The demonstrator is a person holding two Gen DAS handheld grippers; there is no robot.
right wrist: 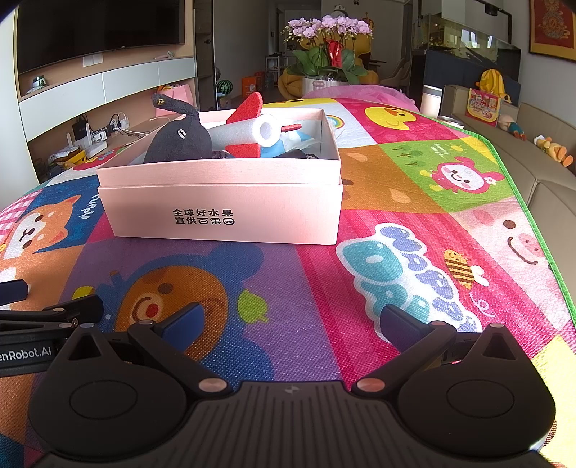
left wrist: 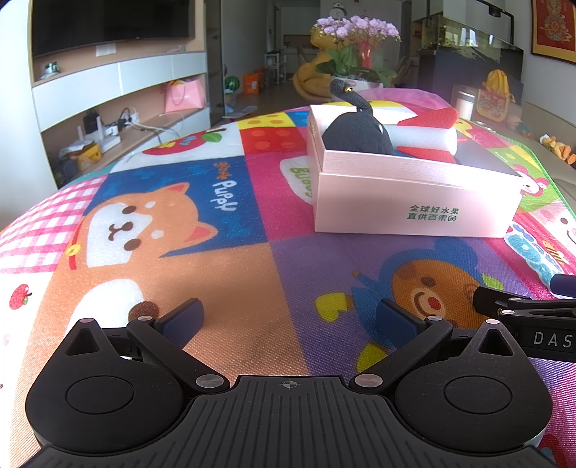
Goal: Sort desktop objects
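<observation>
- My bench is covered by a woven cartoon play mat in bright squares (puppy, bear, duck), in a living room with a dark television and potted orchids beyond.
- A pale pink cardboard box sits on the mat, holding a fuzzy dark plush toy and a white foam rocket with red fins.
- My left hand-held gripper and right hand-held gripper are both spread wide, empty, low over the mat near the box.

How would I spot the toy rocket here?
Find the pink box on the cartoon play mat. Inside, beside a dark grey plush toy, lies the rocket: a white foam tube with red fins, the only white-and-red thing there.
</observation>
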